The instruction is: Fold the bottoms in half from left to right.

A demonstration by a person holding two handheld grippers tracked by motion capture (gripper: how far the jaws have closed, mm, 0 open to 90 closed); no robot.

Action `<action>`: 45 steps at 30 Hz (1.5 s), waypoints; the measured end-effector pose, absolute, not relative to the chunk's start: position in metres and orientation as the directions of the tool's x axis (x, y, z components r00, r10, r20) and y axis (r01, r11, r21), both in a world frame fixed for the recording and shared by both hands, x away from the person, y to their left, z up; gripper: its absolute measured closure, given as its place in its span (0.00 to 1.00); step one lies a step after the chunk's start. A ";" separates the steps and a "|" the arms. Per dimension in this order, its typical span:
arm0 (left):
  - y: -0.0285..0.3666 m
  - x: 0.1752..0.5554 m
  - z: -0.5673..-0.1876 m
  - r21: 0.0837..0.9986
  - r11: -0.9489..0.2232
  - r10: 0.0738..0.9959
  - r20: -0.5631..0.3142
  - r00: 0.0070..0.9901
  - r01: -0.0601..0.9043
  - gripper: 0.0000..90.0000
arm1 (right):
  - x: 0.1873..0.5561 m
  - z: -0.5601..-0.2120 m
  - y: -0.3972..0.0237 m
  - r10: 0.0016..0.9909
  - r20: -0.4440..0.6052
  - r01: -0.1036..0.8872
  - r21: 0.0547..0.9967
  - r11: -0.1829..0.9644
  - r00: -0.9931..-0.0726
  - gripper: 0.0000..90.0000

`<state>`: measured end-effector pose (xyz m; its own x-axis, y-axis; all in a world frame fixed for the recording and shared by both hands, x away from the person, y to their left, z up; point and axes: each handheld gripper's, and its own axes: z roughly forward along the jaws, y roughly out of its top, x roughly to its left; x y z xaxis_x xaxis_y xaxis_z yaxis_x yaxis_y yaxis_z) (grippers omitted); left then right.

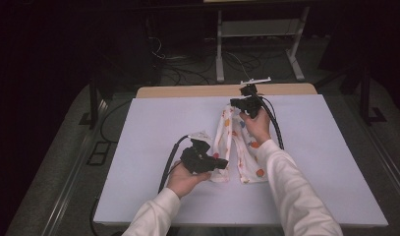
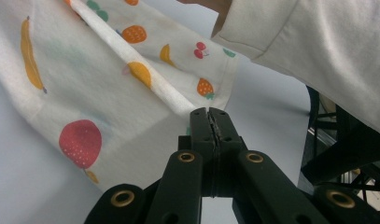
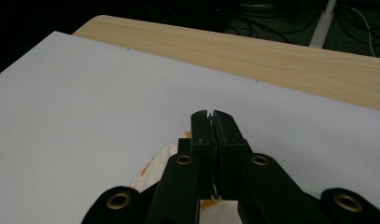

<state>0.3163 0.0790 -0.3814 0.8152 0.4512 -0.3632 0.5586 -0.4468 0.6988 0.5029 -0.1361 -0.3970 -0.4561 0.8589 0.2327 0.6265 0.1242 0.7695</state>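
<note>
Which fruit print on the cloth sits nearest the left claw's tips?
The small strawberry by the cloth's hem, just above the shut left claw; the big red one lies farther left.

White cloth (image 2: 108,88), fruit print; black tongs (image 2: 210,114); white table sheet (image 1: 153,128).

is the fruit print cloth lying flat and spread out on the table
No, the cloth is bunched into a long folded strip, pinched at its near end by the left gripper and at its far end by the right gripper.
</note>
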 end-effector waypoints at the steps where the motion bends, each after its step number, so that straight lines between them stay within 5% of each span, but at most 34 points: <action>1: 0.077 0.317 -0.381 0.698 -0.449 0.451 -0.362 0.816 0.558 0.99 | 0.503 -0.396 -0.139 0.856 0.241 0.629 0.768 0.120 -0.458 0.96; 45: -0.004 0.344 -0.397 0.697 -0.409 0.384 -0.455 0.804 0.589 0.99 | 0.525 -0.415 -0.194 0.846 0.254 0.670 0.727 0.153 -0.469 0.96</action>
<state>0.3439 -0.0036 -0.3975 0.8037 0.3839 -0.4546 0.5894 -0.4092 0.6965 0.5248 -0.1941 -0.4148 -0.4689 0.8461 0.2535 0.6696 0.1534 0.7267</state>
